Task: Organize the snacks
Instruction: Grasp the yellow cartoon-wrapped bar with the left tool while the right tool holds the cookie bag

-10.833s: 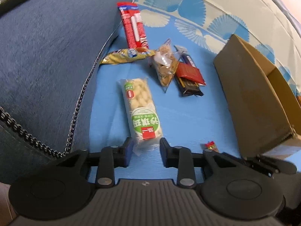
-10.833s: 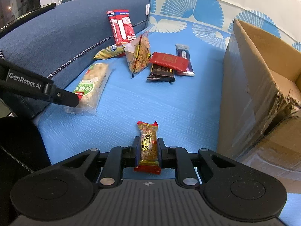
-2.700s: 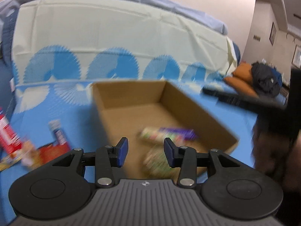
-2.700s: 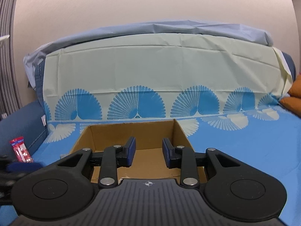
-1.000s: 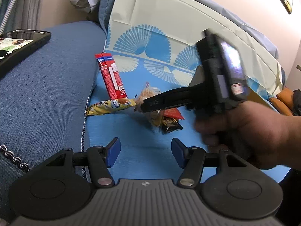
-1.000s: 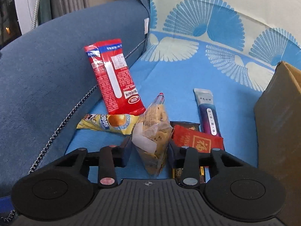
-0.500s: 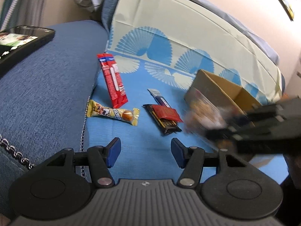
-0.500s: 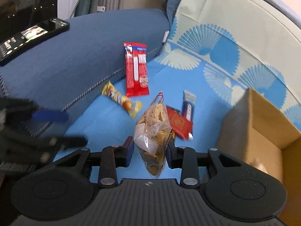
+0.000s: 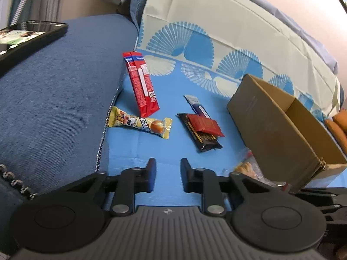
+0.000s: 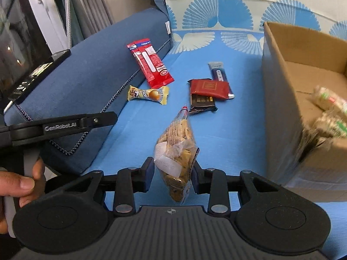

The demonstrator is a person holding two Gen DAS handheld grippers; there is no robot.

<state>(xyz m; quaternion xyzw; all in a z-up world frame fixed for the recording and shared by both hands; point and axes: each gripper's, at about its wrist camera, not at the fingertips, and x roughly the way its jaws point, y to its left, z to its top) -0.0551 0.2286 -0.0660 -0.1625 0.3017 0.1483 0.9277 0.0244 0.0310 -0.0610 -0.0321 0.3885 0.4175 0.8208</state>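
Note:
My right gripper (image 10: 171,166) is shut on a clear bag of crackers (image 10: 175,143), held upright above the blue cloth, left of the open cardboard box (image 10: 279,108). Blurred green-and-white packs (image 10: 329,108) lie inside the box. In the left wrist view the bag (image 9: 247,166) shows low at the right, beside the box (image 9: 271,130). My left gripper (image 9: 168,162) hovers over bare blue cloth; its jaws are closing, with a narrow gap and nothing between them. Beyond it lie a yellow bar (image 9: 141,123), a red pack (image 9: 142,86), a red packet on a dark bar (image 9: 205,125) and a blue bar (image 9: 196,105).
A blue sofa arm (image 9: 54,97) rises at the left with a phone (image 9: 28,34) lying on it. The fan-patterned cover runs up the backrest (image 9: 216,32). A hand (image 10: 19,186) holds the left gripper's handle. Orange cushions (image 9: 338,125) sit beyond the box.
My right gripper has carried the cracker bag off the pile and rightward, close to the box. My left gripper's jaws have narrowed; it has stayed in place.

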